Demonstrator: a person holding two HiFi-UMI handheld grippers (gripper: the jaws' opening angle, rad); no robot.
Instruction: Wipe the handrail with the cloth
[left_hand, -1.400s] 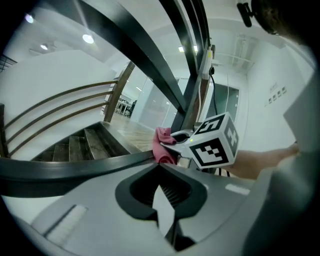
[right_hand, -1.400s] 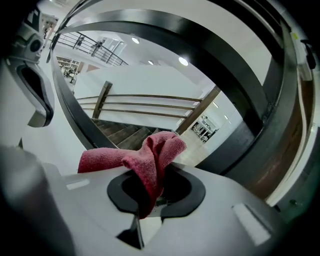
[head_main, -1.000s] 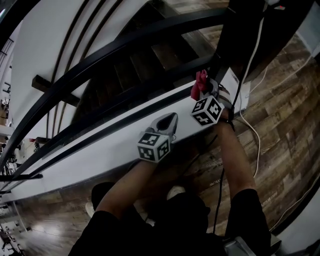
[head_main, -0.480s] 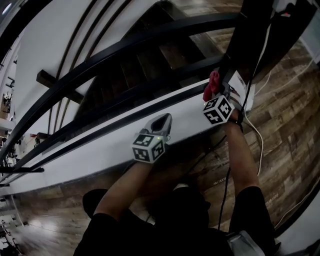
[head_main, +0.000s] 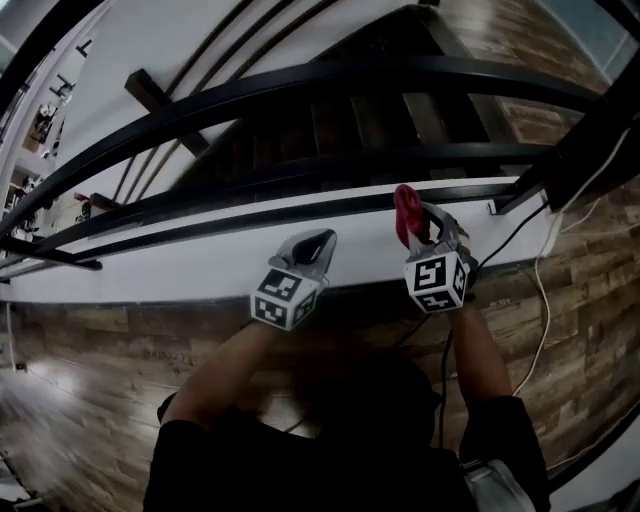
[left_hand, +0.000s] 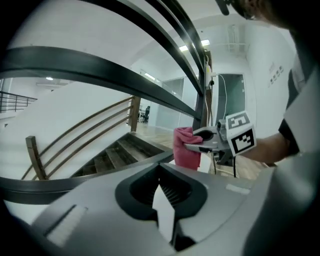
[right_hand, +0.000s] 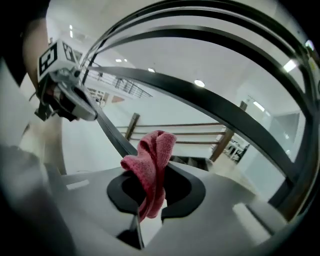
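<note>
A black handrail curves across the top of the head view, with lower black rails under it. My right gripper is shut on a red cloth, which sticks up from its jaws just below the lower rail, not touching it. In the right gripper view the cloth hangs folded over the closed jaws, with the rail overhead. My left gripper is shut and holds nothing, a short way left of the right one. Its own view shows the right gripper and the cloth ahead.
Dark wooden stair treads lie behind the rails. A white stringer wall runs below them. A black post stands at the right. White and black cables trail over the wood floor.
The right gripper with the cloth has come away from the post and now stands more upright. The left gripper stays beside it. The head view has swung, so the rails lie flatter.
</note>
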